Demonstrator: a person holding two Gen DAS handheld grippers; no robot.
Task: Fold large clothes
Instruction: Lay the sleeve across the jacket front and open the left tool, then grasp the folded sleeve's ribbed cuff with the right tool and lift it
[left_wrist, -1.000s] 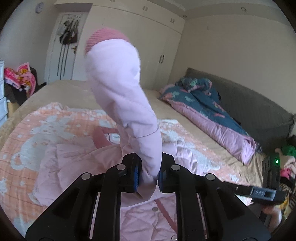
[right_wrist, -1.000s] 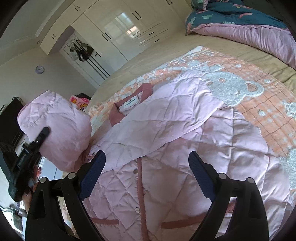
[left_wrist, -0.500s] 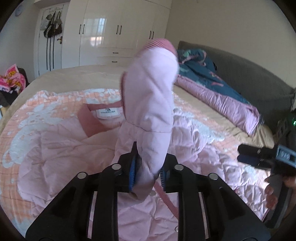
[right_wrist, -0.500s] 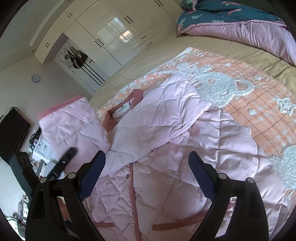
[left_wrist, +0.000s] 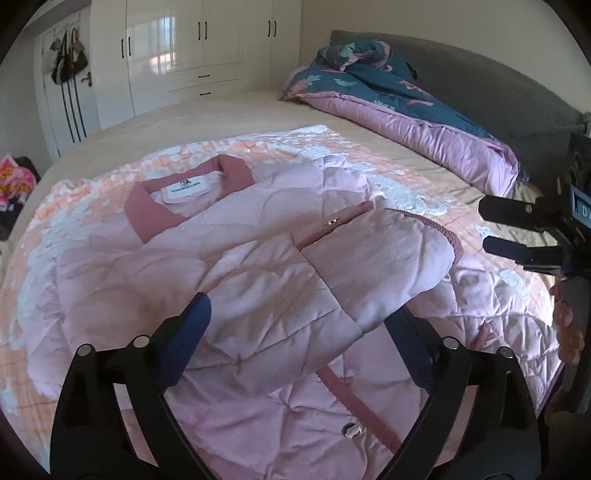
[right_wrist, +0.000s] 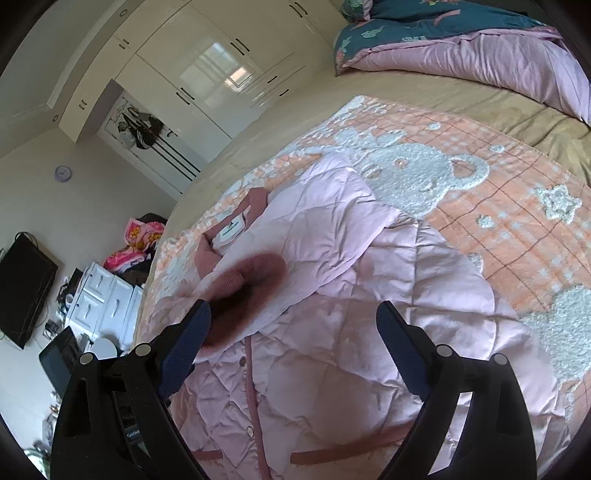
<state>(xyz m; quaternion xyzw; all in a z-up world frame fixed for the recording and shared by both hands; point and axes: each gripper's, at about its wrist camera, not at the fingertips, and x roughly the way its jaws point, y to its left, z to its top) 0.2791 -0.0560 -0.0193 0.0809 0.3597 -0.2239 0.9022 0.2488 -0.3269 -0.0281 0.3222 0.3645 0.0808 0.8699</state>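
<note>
Fingers of the left gripper (left_wrist: 295, 332) stand spread wide, having just opened, and the quilted pink sleeve (left_wrist: 354, 266) lies loose between them, its lower edge draped over the right-hand finger (left_wrist: 406, 343) without being pinched from both sides. Under the sleeve the pale pink quilted jacket (left_wrist: 155, 273) lies flat on the bed, front up, with a dark pink placket strip and a snap button (left_wrist: 352, 430) showing near the camera. The sleeve runs across the jacket's chest toward the right, ending in a dusty-rose ribbed cuff (left_wrist: 452, 240). Just beyond that cuff, at the right edge of the left wrist view, the right gripper (left_wrist: 517, 230) hovers with its fingers apart and nothing between them; the hand (left_wrist: 567, 321) holding it shows below. In the right wrist view those fingers (right_wrist: 184, 343) frame the jacket's buttoned front, and the cuff appears blurred close to the left-hand one. Farther up, the jacket's rose collar (left_wrist: 147, 206) surrounds a white label (left_wrist: 186, 186). All of it rests on an orange checked blanket (right_wrist: 509, 221) with a white bear pattern. Beyond lie the beige bed sheet (left_wrist: 221, 114), a rumpled teal and pink duvet (left_wrist: 399, 103) along the grey headboard (left_wrist: 498, 85), and white wardrobes (left_wrist: 184, 48).
</note>
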